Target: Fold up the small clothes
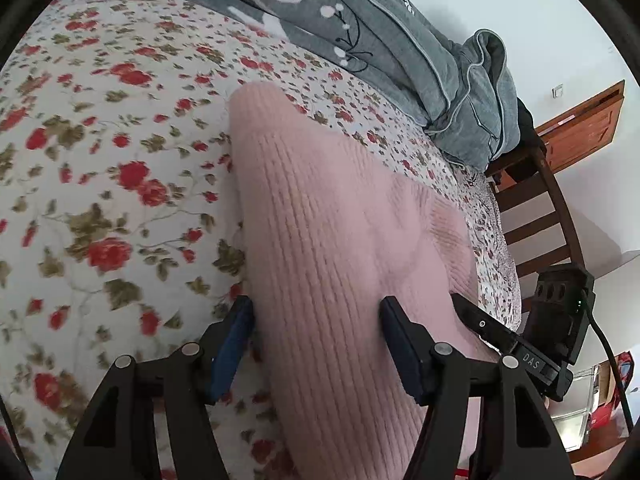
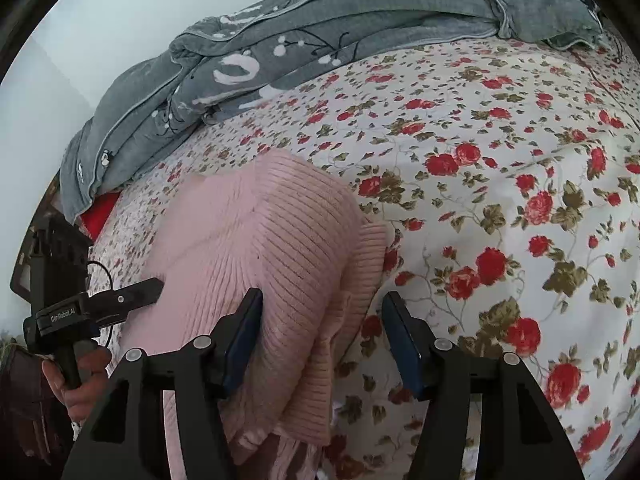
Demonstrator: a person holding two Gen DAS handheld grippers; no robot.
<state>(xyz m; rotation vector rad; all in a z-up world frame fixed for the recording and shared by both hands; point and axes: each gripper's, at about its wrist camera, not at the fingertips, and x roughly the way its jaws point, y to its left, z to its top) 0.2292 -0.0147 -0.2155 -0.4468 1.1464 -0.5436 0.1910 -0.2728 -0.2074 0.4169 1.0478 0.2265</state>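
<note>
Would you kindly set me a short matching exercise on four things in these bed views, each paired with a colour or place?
Things:
1. pink sweater
2. grey quilt
3. bedsheet
4. wooden chair

Descriptions:
A. white with red roses
B. beside the bed's edge
C. bunched along the far side
D. between both open grippers' fingers

Pairs: 1-D, 2-C, 3-A, 4-B

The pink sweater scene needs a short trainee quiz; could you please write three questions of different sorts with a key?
1. True or false: the left gripper is shut on the pink sweater.
2. What lies bunched along the far side of the floral bedsheet? A) grey quilt B) striped towel C) blue jeans
3. Fill in: beside the bed stands a wooden ____.

Key:
1. False; both it and the right gripper are open.
2. A, the grey quilt.
3. Chair.
</note>
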